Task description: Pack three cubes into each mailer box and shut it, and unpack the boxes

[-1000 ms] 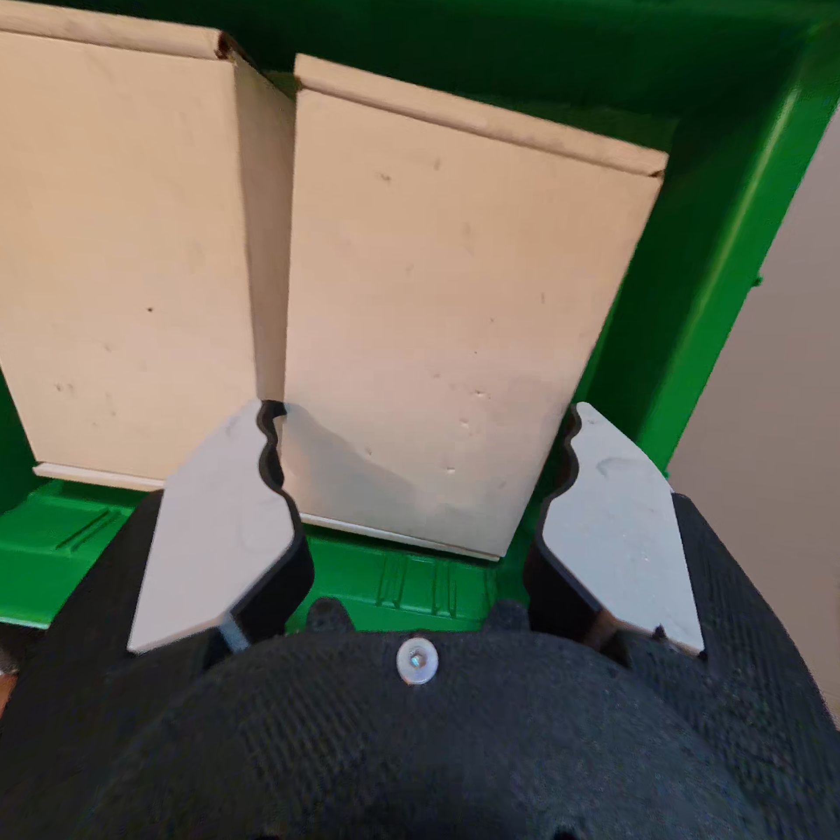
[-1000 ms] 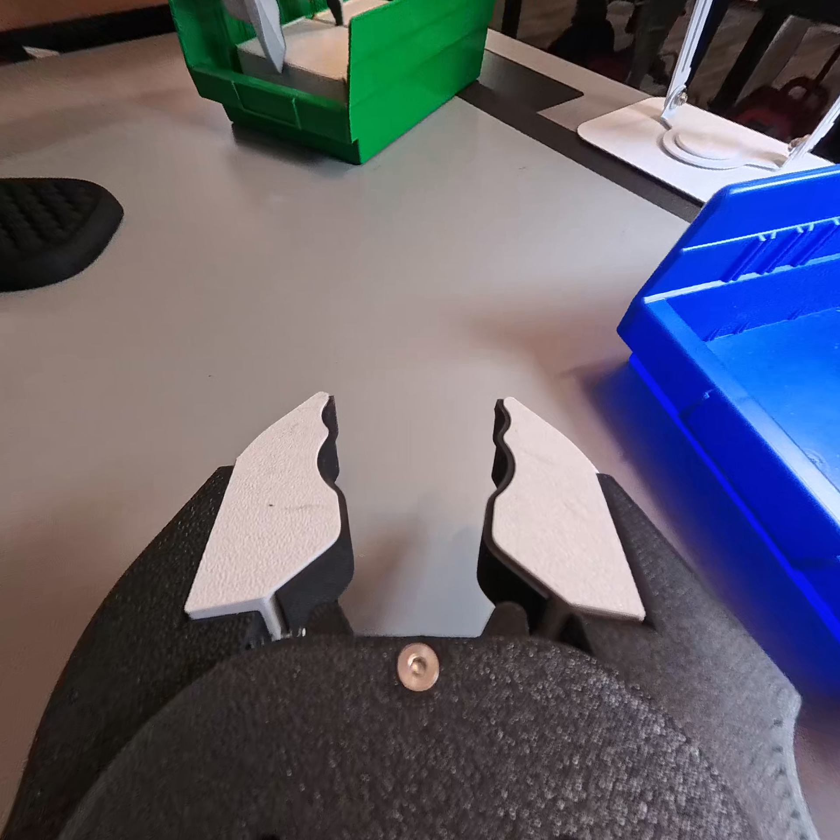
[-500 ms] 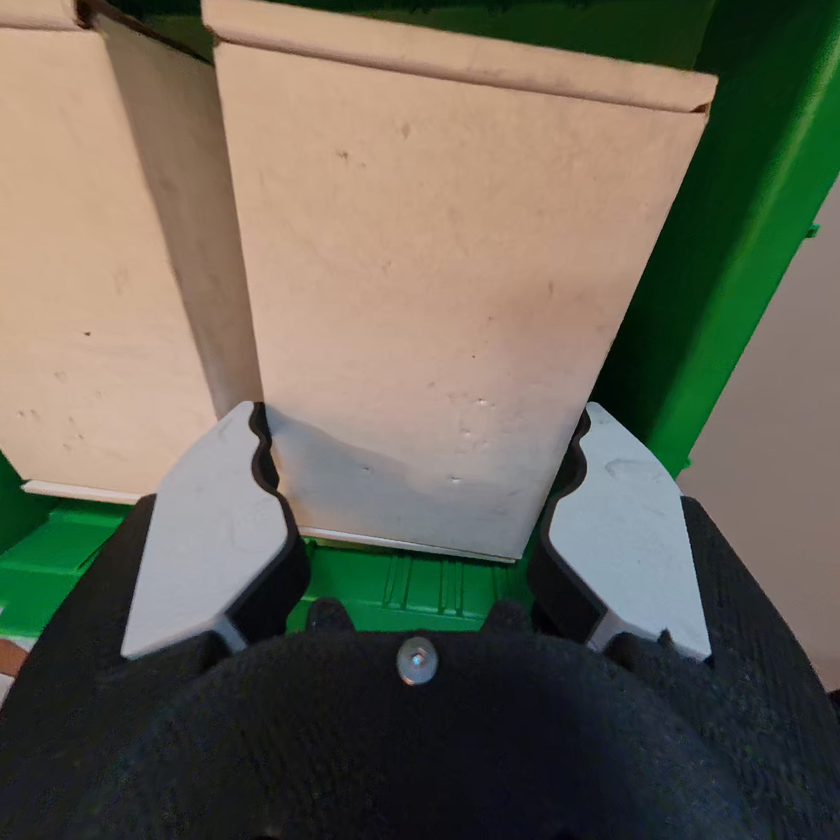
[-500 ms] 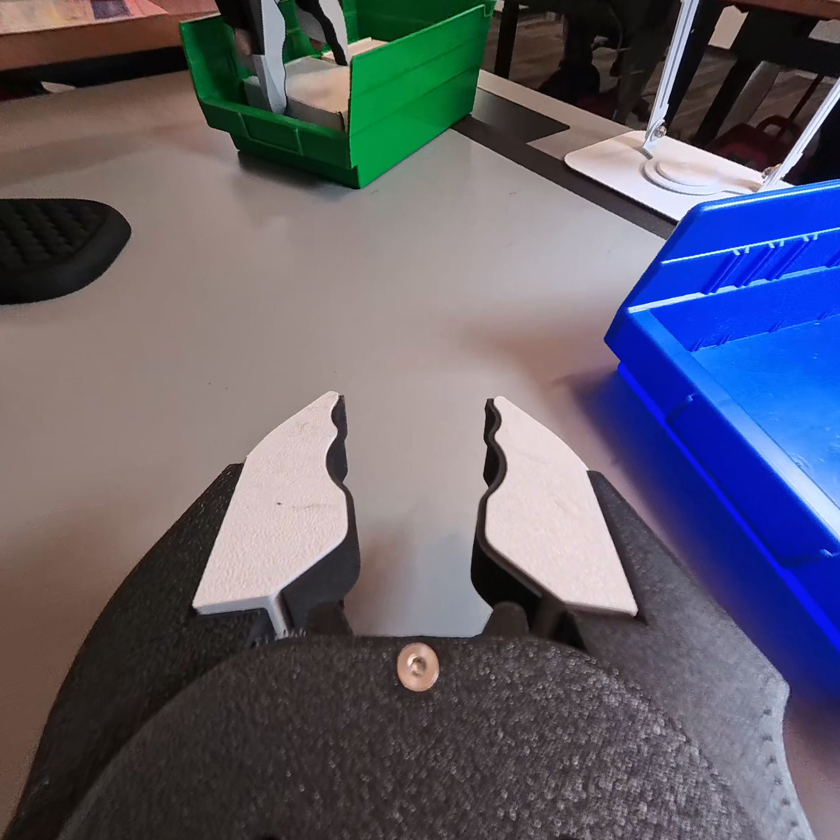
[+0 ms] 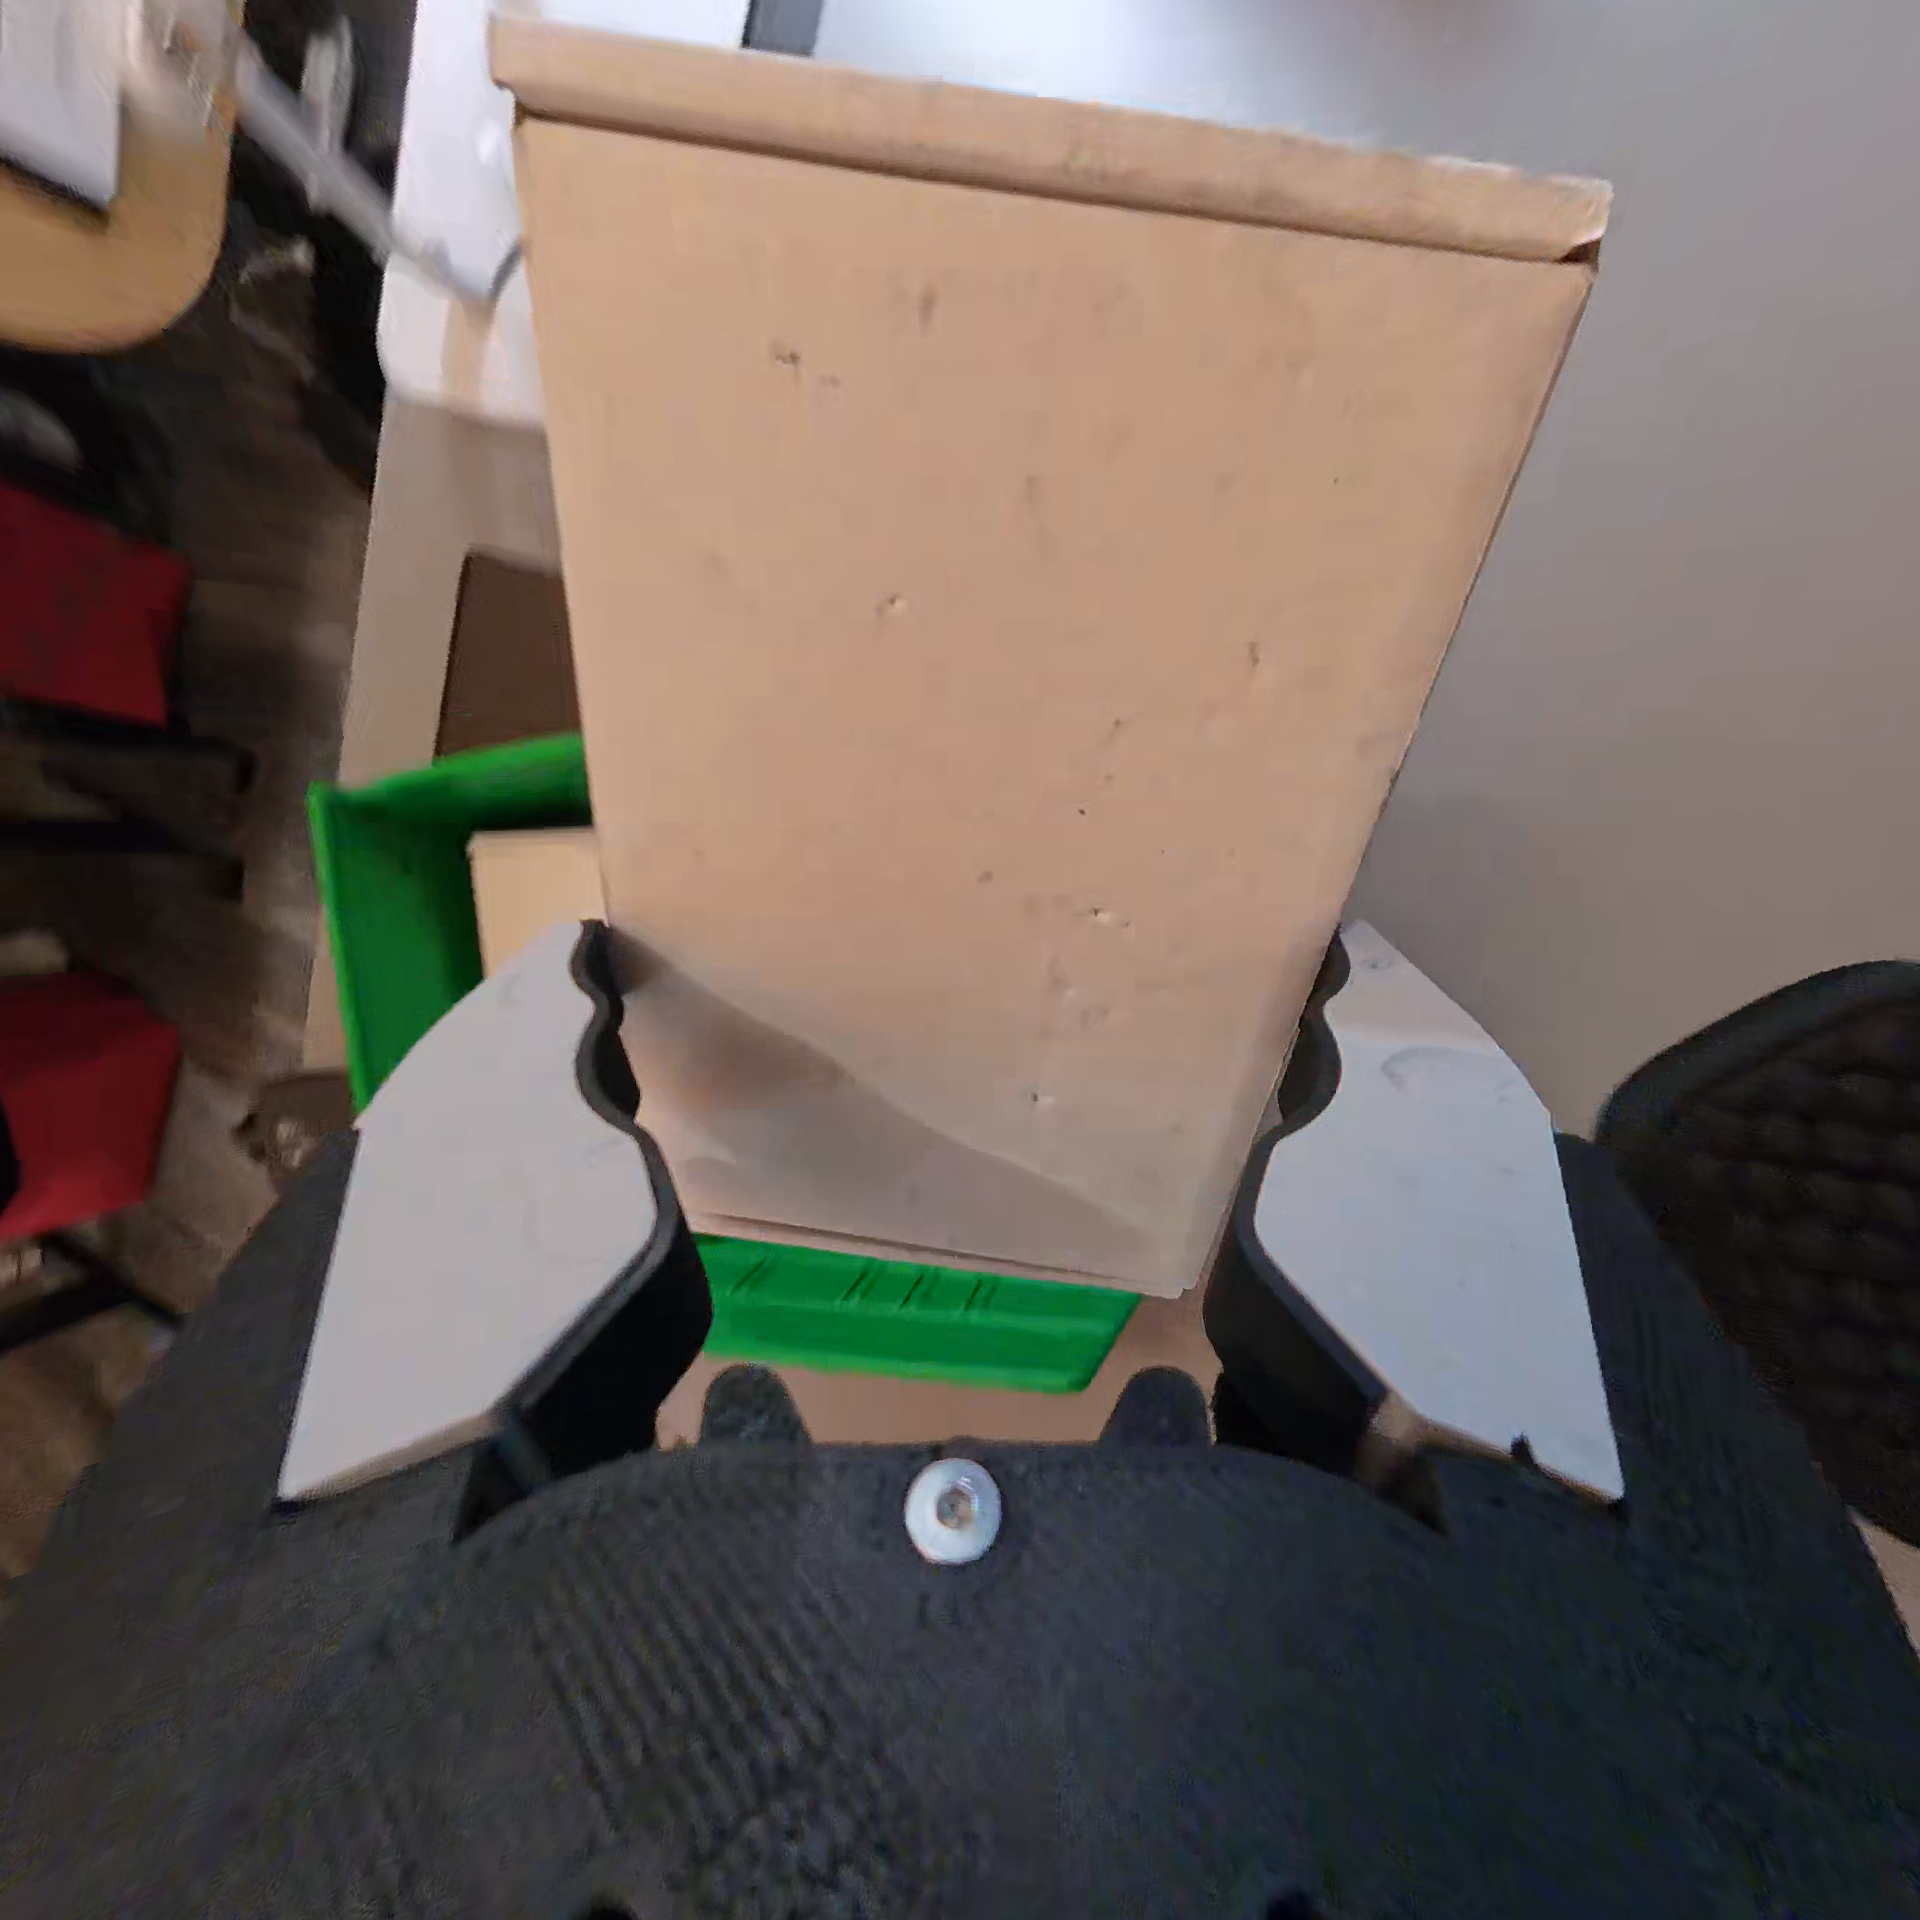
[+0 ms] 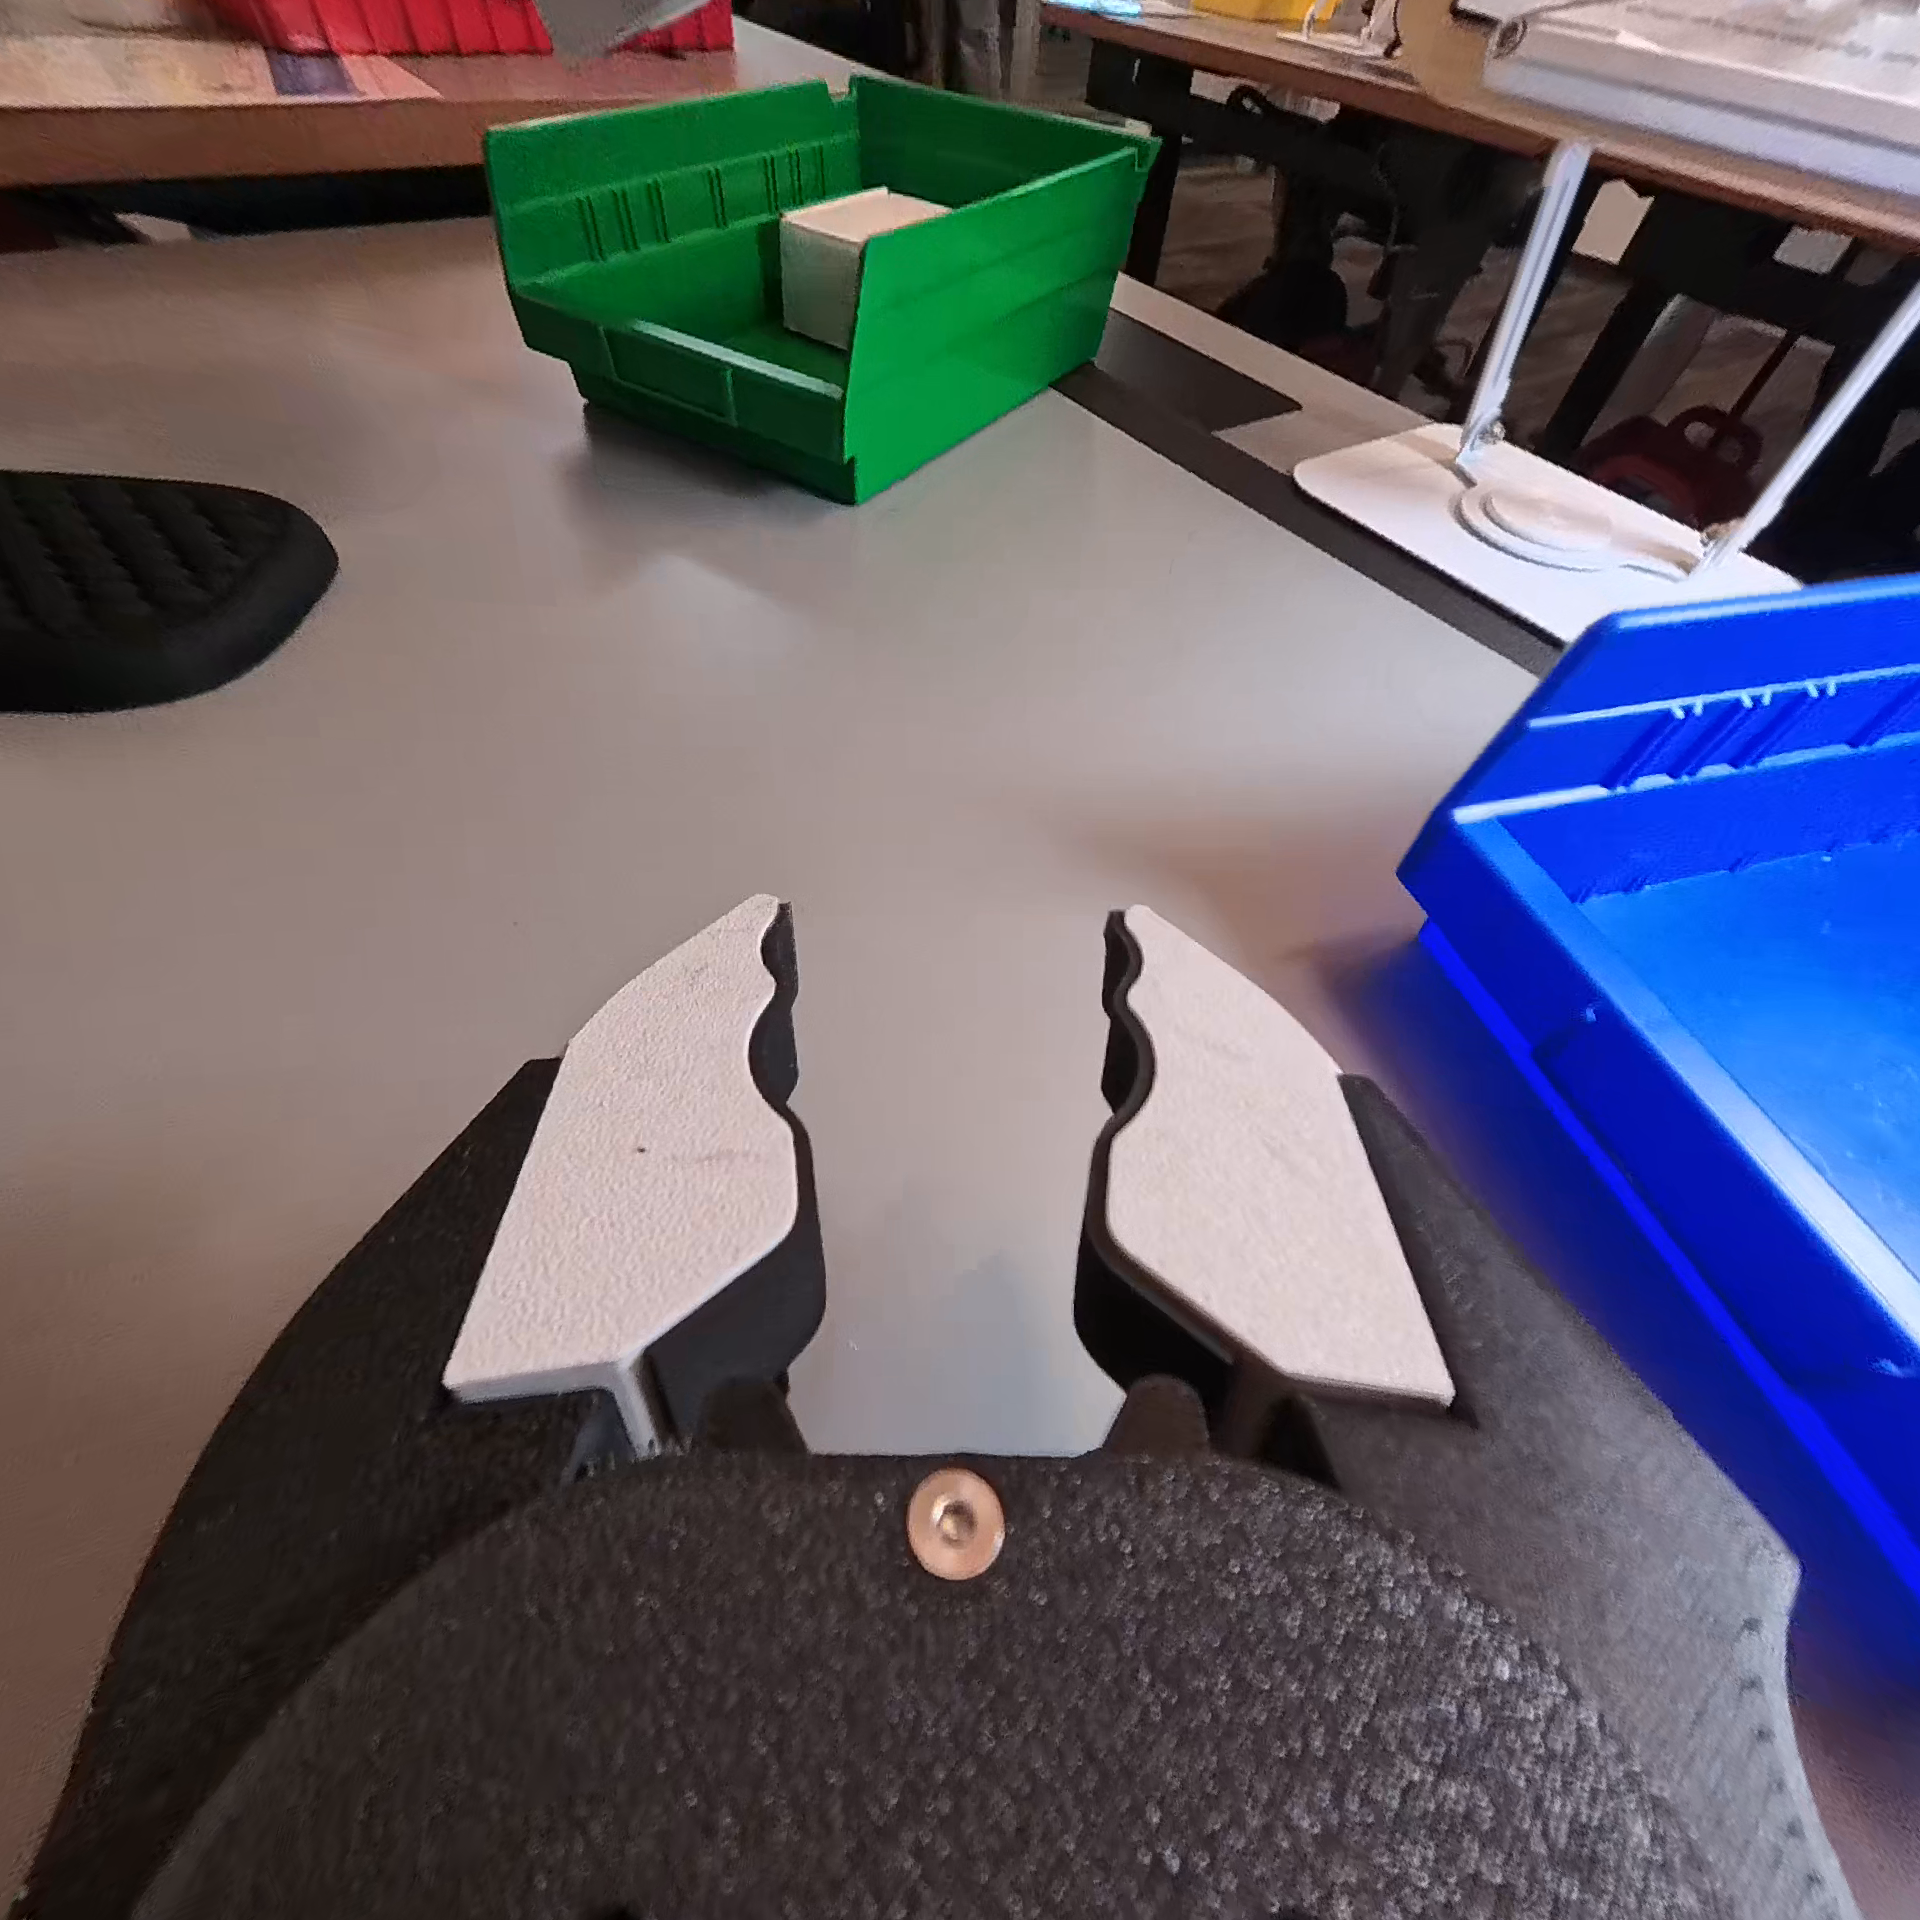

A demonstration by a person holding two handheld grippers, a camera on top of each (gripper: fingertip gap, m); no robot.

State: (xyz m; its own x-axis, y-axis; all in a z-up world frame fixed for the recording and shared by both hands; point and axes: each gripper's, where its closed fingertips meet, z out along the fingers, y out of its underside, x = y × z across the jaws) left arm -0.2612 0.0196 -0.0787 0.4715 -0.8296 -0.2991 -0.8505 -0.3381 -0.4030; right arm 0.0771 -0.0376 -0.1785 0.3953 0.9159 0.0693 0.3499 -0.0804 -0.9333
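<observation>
Item 1: left hand-held gripper (image 5: 961,1060). Fingers pinch the lower end of a closed mailer box (image 5: 997,623) by its two side walls; the box fills the centre of the left wrist view, clear above the green bin (image 5: 904,1325) seen at lower centre.

Item 2: second mailer box (image 6: 836,260). It stands inside the green bin (image 6: 935,312) at upper centre of the right wrist view.

Item 3: right hand-held gripper (image 6: 951,956). Fingers spread, nothing between them, low over the grey counter (image 6: 727,727) at centre frame.

Item 4: blue bin (image 6: 1714,935). Right edge of the right wrist view; no cubes visible in the part shown.

Item 5: black pad (image 6: 135,582). Left edge, on the counter.

Risk, as judged: the grip sits only near the box's lower end, so the long free end may swing or slip out if the box is carried fast. Too firm a squeeze may dent the cardboard walls. Whether cubes are inside cannot be told.
</observation>
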